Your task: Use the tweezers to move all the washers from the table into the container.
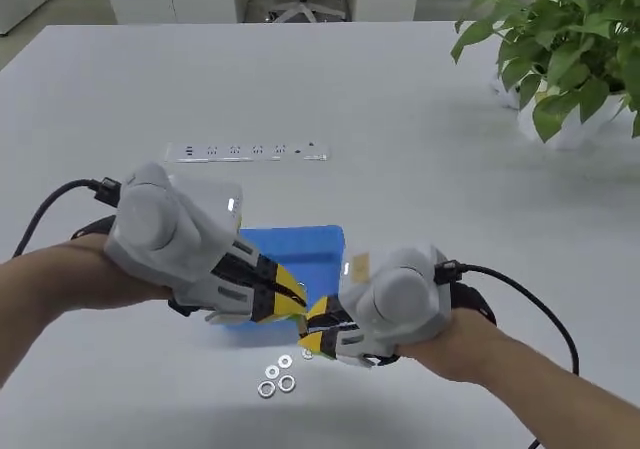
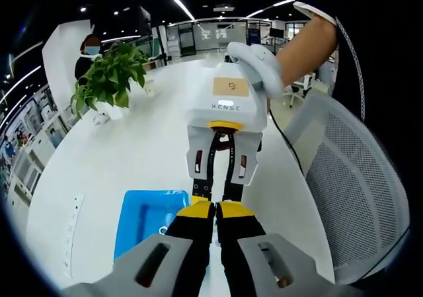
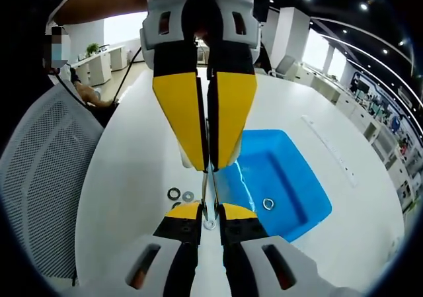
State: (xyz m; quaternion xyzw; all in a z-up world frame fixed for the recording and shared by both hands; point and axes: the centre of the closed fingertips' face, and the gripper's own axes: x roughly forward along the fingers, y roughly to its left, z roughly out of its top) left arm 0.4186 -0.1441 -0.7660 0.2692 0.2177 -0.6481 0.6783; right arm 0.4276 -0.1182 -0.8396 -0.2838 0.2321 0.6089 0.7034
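Note:
Both grippers meet tip to tip over the white table. My left gripper (image 1: 298,297) points right and my right gripper (image 1: 308,331) points left. In the right gripper view, thin metal tweezers (image 3: 209,194) run from the left gripper's (image 3: 208,165) shut yellow jaws down between my right gripper's (image 3: 210,212) own jaws. Each gripper looks shut on the tweezers. Just behind them is the blue container (image 1: 310,237), with one washer (image 3: 268,204) inside. Several loose washers (image 1: 277,376) lie on the table in front, one (image 3: 210,224) right under the tweezers.
A white power strip (image 1: 245,151) lies beyond the container. A potted plant (image 1: 570,49) stands at the far right corner. A mesh office chair (image 2: 357,178) is at the table's near side. A person (image 2: 89,52) stands far off.

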